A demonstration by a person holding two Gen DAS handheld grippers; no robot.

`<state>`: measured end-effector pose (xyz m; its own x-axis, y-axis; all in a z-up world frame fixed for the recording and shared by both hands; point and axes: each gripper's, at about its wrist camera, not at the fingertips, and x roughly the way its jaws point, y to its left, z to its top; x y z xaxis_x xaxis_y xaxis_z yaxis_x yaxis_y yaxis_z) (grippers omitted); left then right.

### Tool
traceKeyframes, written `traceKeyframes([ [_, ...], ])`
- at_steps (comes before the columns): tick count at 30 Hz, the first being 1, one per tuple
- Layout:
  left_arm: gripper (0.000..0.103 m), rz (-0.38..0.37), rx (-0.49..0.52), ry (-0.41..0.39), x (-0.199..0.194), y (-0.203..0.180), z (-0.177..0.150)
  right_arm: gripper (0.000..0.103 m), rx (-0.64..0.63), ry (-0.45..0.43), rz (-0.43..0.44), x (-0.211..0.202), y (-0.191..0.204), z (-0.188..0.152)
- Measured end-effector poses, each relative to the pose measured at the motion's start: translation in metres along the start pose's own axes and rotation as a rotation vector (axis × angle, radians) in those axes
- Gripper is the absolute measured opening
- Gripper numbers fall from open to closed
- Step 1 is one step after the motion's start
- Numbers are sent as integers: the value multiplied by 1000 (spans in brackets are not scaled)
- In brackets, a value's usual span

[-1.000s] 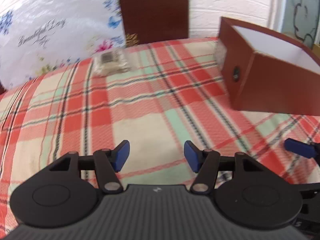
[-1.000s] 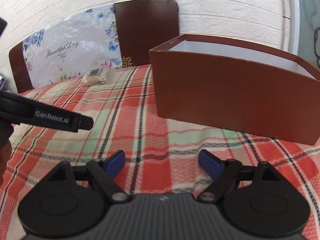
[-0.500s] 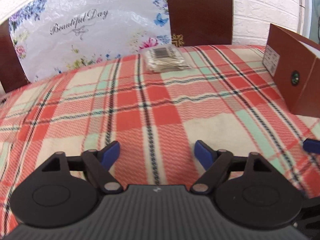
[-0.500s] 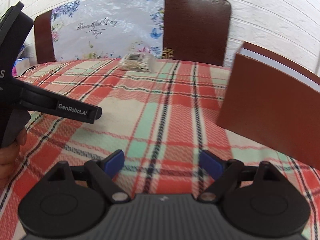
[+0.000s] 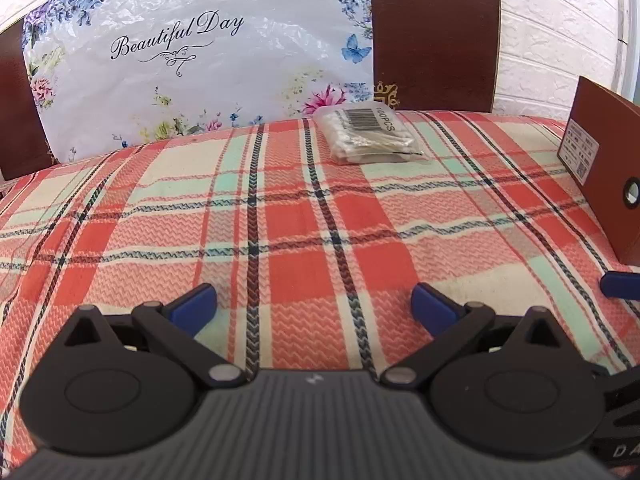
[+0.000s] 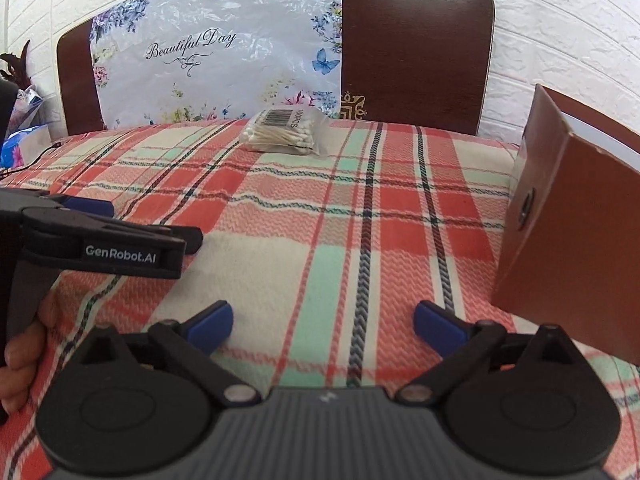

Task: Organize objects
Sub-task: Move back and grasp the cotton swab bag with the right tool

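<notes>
A clear bag of cotton swabs (image 5: 370,136) lies at the far edge of the plaid tablecloth (image 5: 280,232); it also shows in the right wrist view (image 6: 285,132). A brown open box (image 6: 572,232) stands on the right, seen in the left wrist view at the right edge (image 5: 608,168). My left gripper (image 5: 314,306) is open and empty above the cloth, well short of the bag. My right gripper (image 6: 322,322) is open and empty, left of the box. The left gripper's body (image 6: 100,240) shows at the left of the right wrist view.
Two dark wooden chair backs (image 6: 416,52) stand behind the table, one draped with a floral "Beautiful Day" plastic sheet (image 5: 192,64). A white brick wall lies behind. A blue-patterned packet (image 6: 22,144) sits at the far left. The plaid cloth covers the table.
Both grippers have swung left, away from the box and towards the bag of swabs, which is now centred ahead. The left jaws have opened wider. The box has slid to the right edge.
</notes>
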<state>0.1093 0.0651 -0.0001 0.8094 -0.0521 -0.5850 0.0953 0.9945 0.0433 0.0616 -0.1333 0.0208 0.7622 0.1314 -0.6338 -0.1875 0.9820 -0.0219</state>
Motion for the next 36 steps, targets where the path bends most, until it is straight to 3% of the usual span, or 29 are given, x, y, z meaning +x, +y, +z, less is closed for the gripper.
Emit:
traceKeyframes([
  [23,103,-6,-29,-14,5,8,4,102,18,-16,-10,11,-1,7],
  [31,103,48,-231,-62,-2,38,4,103,20,-11,-5,22,0,17],
  [36,103,69,-270,-84,-4,42,3,102,4,-24,24,51,6,43],
])
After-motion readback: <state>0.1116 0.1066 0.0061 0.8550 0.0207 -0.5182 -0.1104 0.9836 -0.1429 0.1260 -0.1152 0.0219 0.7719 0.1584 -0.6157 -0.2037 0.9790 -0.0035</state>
